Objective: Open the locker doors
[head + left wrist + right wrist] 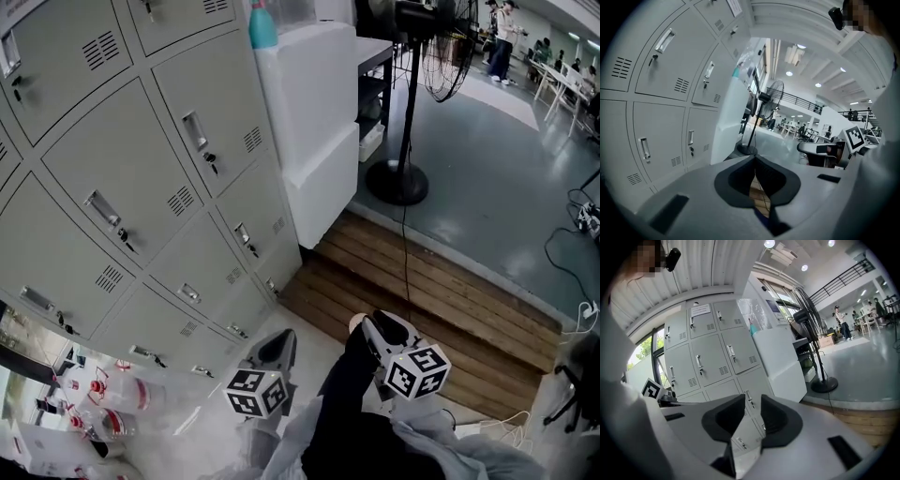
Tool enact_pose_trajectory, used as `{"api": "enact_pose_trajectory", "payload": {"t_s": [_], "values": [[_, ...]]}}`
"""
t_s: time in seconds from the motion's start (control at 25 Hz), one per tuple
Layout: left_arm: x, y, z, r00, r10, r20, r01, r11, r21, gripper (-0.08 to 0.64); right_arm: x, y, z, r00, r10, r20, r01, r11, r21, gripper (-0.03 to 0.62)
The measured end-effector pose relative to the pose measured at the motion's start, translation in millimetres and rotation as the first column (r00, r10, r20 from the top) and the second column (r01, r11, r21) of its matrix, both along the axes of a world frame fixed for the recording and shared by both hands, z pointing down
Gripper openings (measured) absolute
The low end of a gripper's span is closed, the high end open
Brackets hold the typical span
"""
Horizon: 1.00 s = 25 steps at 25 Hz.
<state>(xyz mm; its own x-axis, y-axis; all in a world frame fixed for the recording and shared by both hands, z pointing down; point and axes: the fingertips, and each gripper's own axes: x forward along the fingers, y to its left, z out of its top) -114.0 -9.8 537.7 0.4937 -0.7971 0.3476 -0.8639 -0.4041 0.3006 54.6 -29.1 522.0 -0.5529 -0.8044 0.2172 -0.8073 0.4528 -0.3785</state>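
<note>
Grey steel locker doors (141,187) were all shut, each with a recessed pull, a louvre vent and a key hanging in the lock. The bank stood ahead of both sets of fingers and ran off to their left; neither gripper touched it.

Left gripper (279,342): its black fingers (736,176) met at the tips, nothing between them. Only a sliver of wooden boards showed lower down in the slit. The nearest doors were to the left of these fingers, apart from them.

Right gripper (384,325): its black fingers (724,416) stood apart and empty. The lower locker doors showed through the gap, well beyond the tips.

The marker cubes sat behind each pair of fingers, low in the head view, the two grippers side by side and near each other.

Further out: stacked white foam blocks (314,103) butted the locker bank's right end, ahead of the right fingers, with a teal bottle top (262,26) on the stack. A black pedestal fan (403,178) stood beyond, on the grey floor. A brown slatted wooden platform (422,300) lay just ahead of and under both tips. People stood far off at the back of the hall.
</note>
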Motion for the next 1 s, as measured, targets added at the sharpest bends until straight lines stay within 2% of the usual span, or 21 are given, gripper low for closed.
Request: {"api": "enact_pose_trajectory", "payload": {"t_s": [0.56, 0.8, 1.0], "values": [[15, -133, -29, 0.998, -0.051, -0.022, 0.051, 0.998, 0.02, 0.009, 14, -131, -26, 0.999, -0.035, -0.002, 0.035, 0.999, 0.01, 0.087], [20, -207, -40, 0.995, -0.102, -0.021, 0.102, 0.994, 0.028, 0.009, 21, -209, -35, 0.996, -0.085, -0.005, 0.085, 0.996, 0.004, 0.087], [19, -278, -56, 0.984, -0.176, -0.034, 0.177, 0.984, 0.028, 0.009, 16, -282, -51, 0.986, -0.169, -0.02, 0.168, 0.986, -0.003, 0.087]]}}
